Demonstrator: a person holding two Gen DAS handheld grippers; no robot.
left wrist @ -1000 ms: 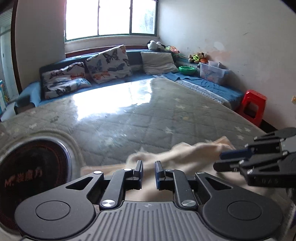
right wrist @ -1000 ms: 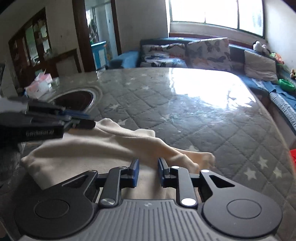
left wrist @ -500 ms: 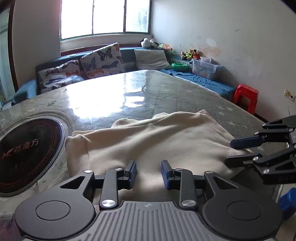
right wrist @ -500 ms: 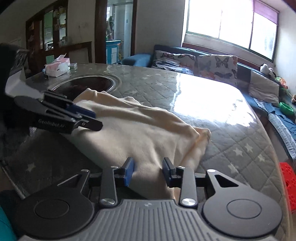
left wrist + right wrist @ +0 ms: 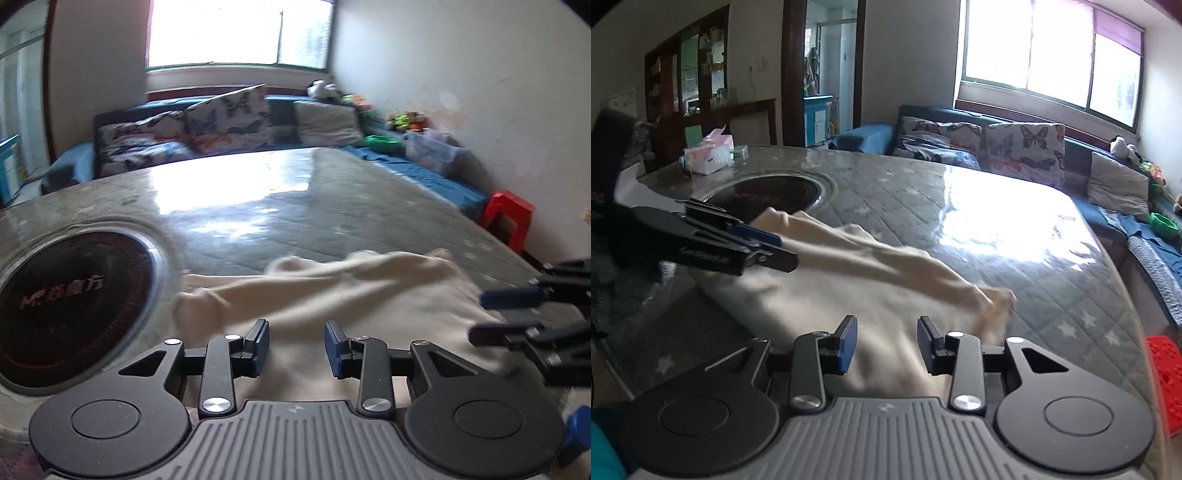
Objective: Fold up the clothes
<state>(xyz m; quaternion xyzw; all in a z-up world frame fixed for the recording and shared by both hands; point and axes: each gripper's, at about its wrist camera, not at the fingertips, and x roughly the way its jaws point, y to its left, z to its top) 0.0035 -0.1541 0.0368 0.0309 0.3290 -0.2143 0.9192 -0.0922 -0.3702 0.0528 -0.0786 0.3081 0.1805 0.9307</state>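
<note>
The left gripper stands partly open over the near edge of the cream garment, with cloth showing below its gap but not pinched between the pads. The right gripper is the same: jaws apart, bare cloth beneath, nothing held. Both sets of jaws were opening within the last second, so each has let go of the garment, which a second ago lay lower and closer in both views and is now dropped flat on the table. I judge that one fold has just been laid down and released; the garment looks doubled, with a thick rolled ridge along its far side, so smoothing or a second fold probably remains.

Near to far in the left view: the gripper, the garment, the round dark inset in the table to the left, and beyond it the cushions and the red stool. That view is blurred. The right view is sharper and shows what the left cannot: the garment's right end bunched into a loose point, the left gripper hovering over the left end, and a tissue pack at the far corner.
</note>
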